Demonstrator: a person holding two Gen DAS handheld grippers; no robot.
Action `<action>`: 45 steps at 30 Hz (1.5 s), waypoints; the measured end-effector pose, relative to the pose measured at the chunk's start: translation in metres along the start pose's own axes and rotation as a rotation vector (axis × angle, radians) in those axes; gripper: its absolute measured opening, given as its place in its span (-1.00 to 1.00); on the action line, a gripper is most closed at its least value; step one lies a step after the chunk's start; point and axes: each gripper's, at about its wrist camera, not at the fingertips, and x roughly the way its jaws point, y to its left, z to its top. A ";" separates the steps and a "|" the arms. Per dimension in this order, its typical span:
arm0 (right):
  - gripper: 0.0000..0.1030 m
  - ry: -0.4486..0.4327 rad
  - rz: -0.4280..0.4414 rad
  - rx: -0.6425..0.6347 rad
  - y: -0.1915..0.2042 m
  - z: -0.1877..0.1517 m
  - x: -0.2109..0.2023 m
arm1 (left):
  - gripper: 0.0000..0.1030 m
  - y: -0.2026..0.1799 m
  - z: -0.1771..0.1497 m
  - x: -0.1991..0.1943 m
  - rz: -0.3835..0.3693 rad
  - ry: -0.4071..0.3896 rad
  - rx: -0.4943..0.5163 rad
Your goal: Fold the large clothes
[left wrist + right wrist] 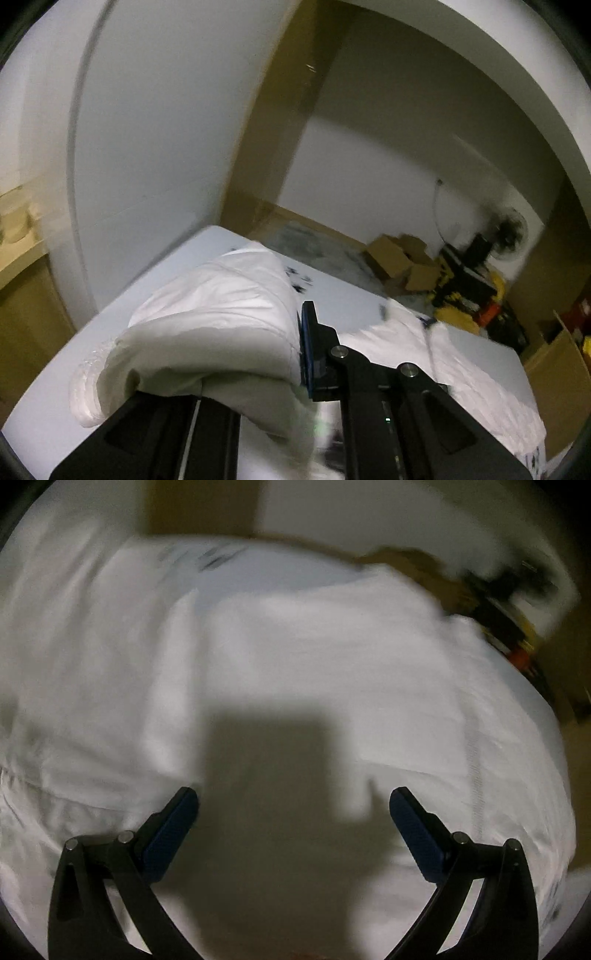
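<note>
White garment mid-fold on the surface

The left hand-held gripper (295, 354) clamps a raised bunch of the white garment (221, 317) above the surface (347, 295); the right hand-held gripper (293, 808) hangs wide apart, empty, over the spread cloth.

Garment (221, 317) bunched on table (55, 387), left of more cloth (480, 369), cardboard boxes (399, 258) behind on floor

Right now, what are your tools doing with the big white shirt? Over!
Left tool shut on shirt, bunch lifted. Right tool open above shirt, holding nothing. Rest of shirt on table. Nothing in the way.
</note>
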 end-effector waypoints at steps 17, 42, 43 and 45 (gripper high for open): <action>1.00 -0.124 0.078 0.568 -0.316 -0.188 -0.102 | -0.77 -0.257 -0.136 0.088 -0.140 0.243 0.171; 1.00 -0.308 0.093 0.274 -0.270 -0.178 -0.166 | 1.00 -0.109 -0.188 -0.089 -0.473 0.004 -0.036; 1.00 -0.310 0.092 0.214 -0.248 -0.165 -0.167 | 1.00 -0.092 -0.190 -0.107 -0.433 -0.024 -0.062; 1.00 -0.312 0.087 0.078 -0.199 -0.137 -0.164 | 1.00 -0.064 -0.187 -0.126 -0.377 -0.057 -0.119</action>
